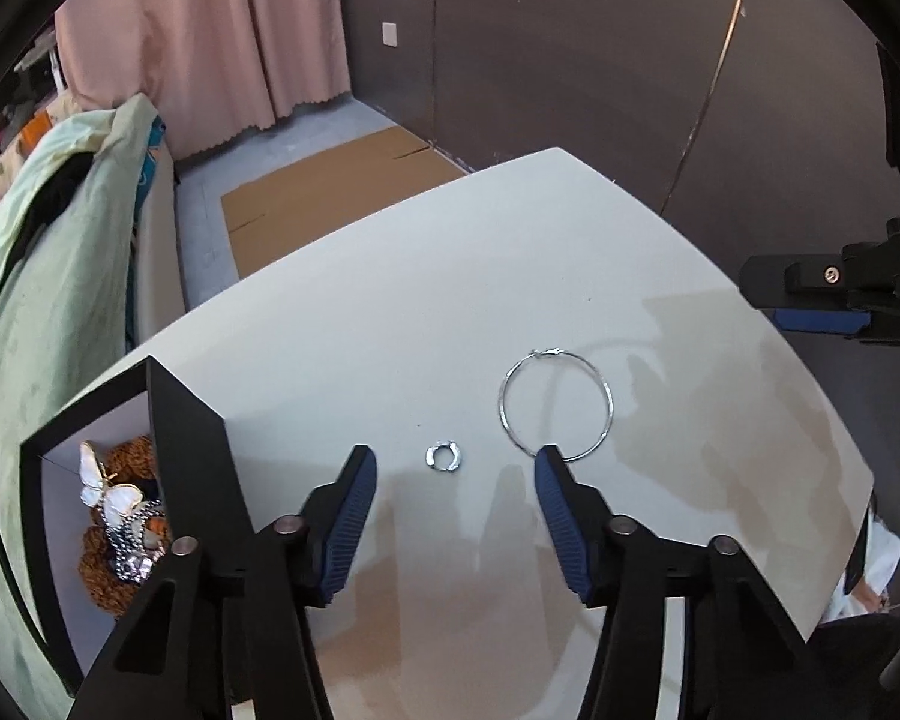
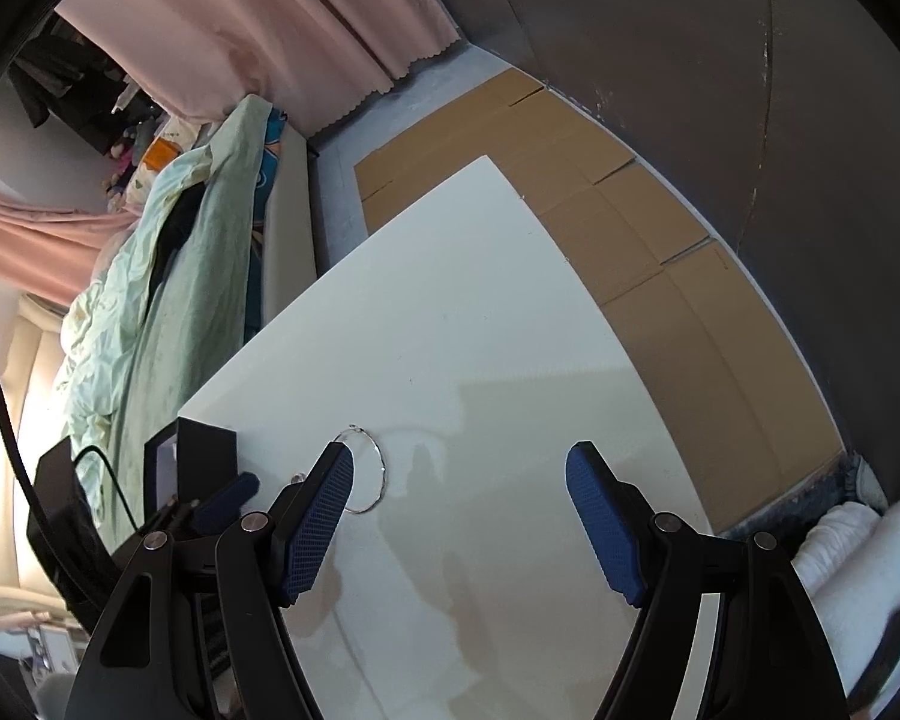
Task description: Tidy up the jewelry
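Note:
A small silver ring (image 1: 444, 458) lies on the white table (image 1: 390, 312). My left gripper (image 1: 455, 459) is open, its blue pads on either side of the ring and not touching it. A large thin silver hoop (image 1: 556, 405) lies just right of the ring, its near edge behind the right pad. A black box with a white inside (image 1: 174, 408) stands at the left and holds a white butterfly brooch (image 1: 111, 489), a beaded chain and brown pieces. In the right wrist view my right gripper (image 2: 460, 455) is open and empty over the table (image 2: 480, 330), with the hoop (image 2: 373, 468) beside its left pad.
A bed with a pale green quilt (image 1: 42, 300) runs along the table's left side. Flattened cardboard (image 2: 660, 252) covers the floor beyond the table's far and right edges. A dark wall and pink curtains stand behind. A white bundle (image 2: 858, 546) lies at the lower right.

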`<state>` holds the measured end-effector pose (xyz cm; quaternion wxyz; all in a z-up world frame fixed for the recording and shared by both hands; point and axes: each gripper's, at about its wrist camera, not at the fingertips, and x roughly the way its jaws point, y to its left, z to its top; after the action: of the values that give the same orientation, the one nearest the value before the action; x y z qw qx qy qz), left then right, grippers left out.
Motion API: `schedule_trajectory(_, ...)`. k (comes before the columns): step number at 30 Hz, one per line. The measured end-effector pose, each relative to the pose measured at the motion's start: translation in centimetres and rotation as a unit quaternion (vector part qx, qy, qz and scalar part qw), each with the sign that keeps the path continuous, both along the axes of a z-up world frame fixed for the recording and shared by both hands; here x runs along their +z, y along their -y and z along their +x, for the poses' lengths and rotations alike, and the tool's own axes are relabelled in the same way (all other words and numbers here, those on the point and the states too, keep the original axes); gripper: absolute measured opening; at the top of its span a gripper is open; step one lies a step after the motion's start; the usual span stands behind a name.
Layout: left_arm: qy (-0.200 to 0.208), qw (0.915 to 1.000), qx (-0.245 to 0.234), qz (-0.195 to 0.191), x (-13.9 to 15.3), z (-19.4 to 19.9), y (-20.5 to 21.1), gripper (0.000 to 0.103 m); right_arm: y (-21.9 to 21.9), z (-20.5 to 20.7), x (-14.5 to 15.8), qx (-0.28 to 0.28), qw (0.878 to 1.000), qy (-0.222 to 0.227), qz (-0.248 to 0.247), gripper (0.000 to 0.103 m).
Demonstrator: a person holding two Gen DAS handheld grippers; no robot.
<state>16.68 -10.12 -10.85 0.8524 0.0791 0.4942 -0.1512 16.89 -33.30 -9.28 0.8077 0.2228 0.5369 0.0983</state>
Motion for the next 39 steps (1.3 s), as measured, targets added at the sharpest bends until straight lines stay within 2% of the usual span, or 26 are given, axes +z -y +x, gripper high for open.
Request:
schedule_trajectory(2, -0.006, 0.9999, -0.002, 0.009, -0.4, 0.2, 0.2, 0.031, 0.2, 0.0, 0.1, -0.001, 1.000, 0.000, 0.000, 0.075)
schedule_trajectory(3, -0.008, 0.9998, -0.002, 0.016, -0.6, 0.2, 0.3, 0.028, 0.3, 0.0, 0.1, -0.003, 1.000, 0.001, 0.000, 0.075)
schedule_trajectory(10, -0.002, 0.9993, -0.013, 0.034, -1.0, 0.5, 0.9, 0.027, 0.4, 0.0, 0.0, 0.000, 1.000, 0.001, -0.001, 0.075)
schedule_trajectory(12, -0.004, 0.9993, -0.018, 0.033, -1.3, 0.5, 1.1, 0.018, 0.3, 0.0, 0.0, -0.001, 1.000, 0.001, -0.001, 0.075)
schedule_trajectory(15, -0.004, 0.9995, -0.021, 0.022, -1.3, 0.6, 1.0, 0.014, 0.3, 0.1, 0.0, -0.002, 1.000, 0.000, 0.000, 0.075)
schedule_trajectory(22, 0.000, 0.9999, -0.010, 0.011, -0.8, 0.4, 0.5, 0.013, -0.1, 0.3, -0.1, 0.007, 1.000, 0.000, -0.006, 0.075)
schedule_trajectory(27, 0.010, 0.9996, 0.012, -0.024, 1.0, 0.2, -1.2, 0.013, -0.9, 0.4, -0.3, 0.015, 1.000, -0.001, -0.012, 0.075)
schedule_trajectory(39, 0.048, 0.9953, 0.056, -0.062, 5.1, -1.3, -5.1, 0.013, -5.2, 0.6, -0.8, 0.059, 0.997, 0.005, -0.049, 0.075)
